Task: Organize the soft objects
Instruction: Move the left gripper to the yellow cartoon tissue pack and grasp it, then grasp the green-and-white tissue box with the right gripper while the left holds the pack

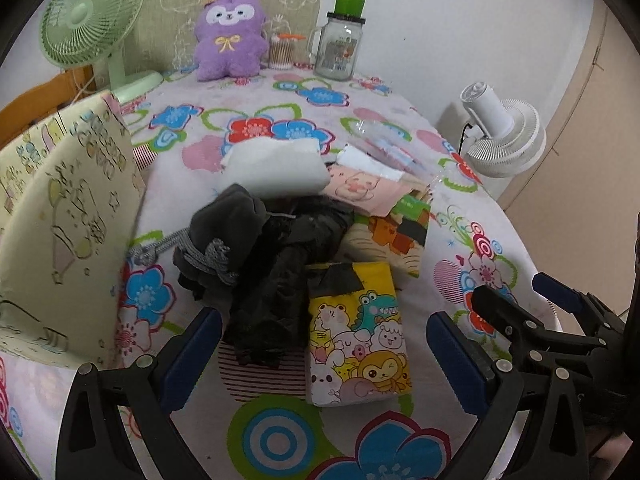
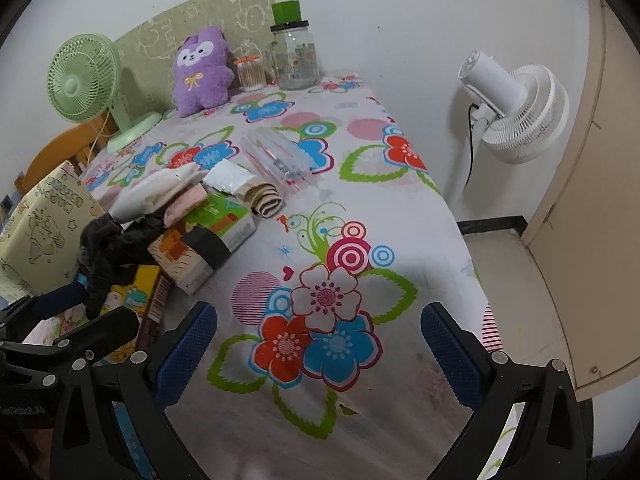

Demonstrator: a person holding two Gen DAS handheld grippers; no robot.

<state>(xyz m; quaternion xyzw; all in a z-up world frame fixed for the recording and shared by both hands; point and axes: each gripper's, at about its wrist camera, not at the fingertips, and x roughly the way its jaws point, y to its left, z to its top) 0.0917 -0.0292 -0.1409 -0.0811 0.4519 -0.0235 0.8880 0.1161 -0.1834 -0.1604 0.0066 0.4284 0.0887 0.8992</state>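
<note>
A heap of soft things lies mid-table: a dark grey garment with a grey cord (image 1: 224, 240), a black cloth (image 1: 288, 280), a folded white cloth (image 1: 276, 164), a pink cartoon cloth (image 1: 356, 188) and a rolled striped sock (image 2: 268, 198). A yellow cartoon tissue pack (image 1: 360, 340) and an orange-patterned pack (image 1: 392, 232) lie beside them. My left gripper (image 1: 324, 360) is open, low over the table, with the black cloth's near end and the yellow pack between its fingers. My right gripper (image 2: 320, 344) is open over bare tablecloth to the right of the heap. A purple plush (image 1: 230, 36) sits at the back.
A cream cartoon fabric box (image 1: 68, 216) stands at the left. At the back are a green fan (image 1: 92, 16), a cotton swab tub (image 1: 282, 50) and a glass jar (image 1: 338, 44). A clear plastic packet (image 2: 280, 156) lies behind the heap. A white fan (image 2: 516, 116) stands beyond the table's right edge (image 2: 460, 220).
</note>
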